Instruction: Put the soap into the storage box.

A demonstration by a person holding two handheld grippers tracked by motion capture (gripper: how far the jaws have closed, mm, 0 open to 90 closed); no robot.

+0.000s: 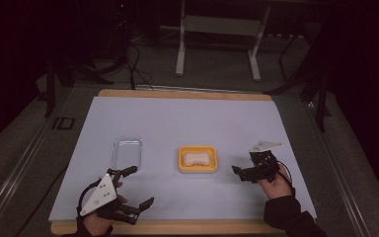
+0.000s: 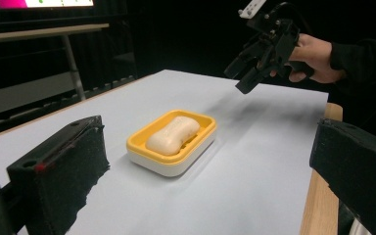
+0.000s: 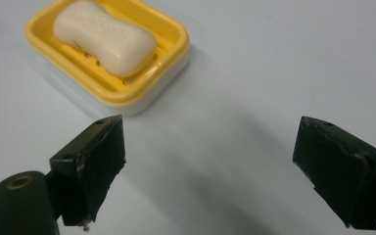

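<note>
A white bar of soap (image 1: 196, 158) lies in a yellow soap dish (image 1: 182, 160) at the middle of the white mat. My left gripper (image 1: 139, 186) stands open near the front left, a hand's width from the dish, with nothing between its jaws. In the left gripper view the soap (image 2: 172, 135) and dish (image 2: 142, 147) lie ahead between the wide jaws of that gripper (image 2: 205, 139). My right gripper (image 1: 238, 173) hovers open just right of the dish, tilted down. Its own view has the soap (image 3: 105, 36) and dish (image 3: 142, 90) at the upper left, beyond the open right gripper (image 3: 210, 137).
A clear plastic lid (image 1: 127, 150) lies left of the dish, just beyond the left gripper. The white mat (image 1: 187, 118) covers a wooden table top (image 1: 177, 227). The right gripper (image 2: 247, 71) hangs above the mat's far side in the left gripper view. A metal stand (image 1: 217, 29) is behind the table.
</note>
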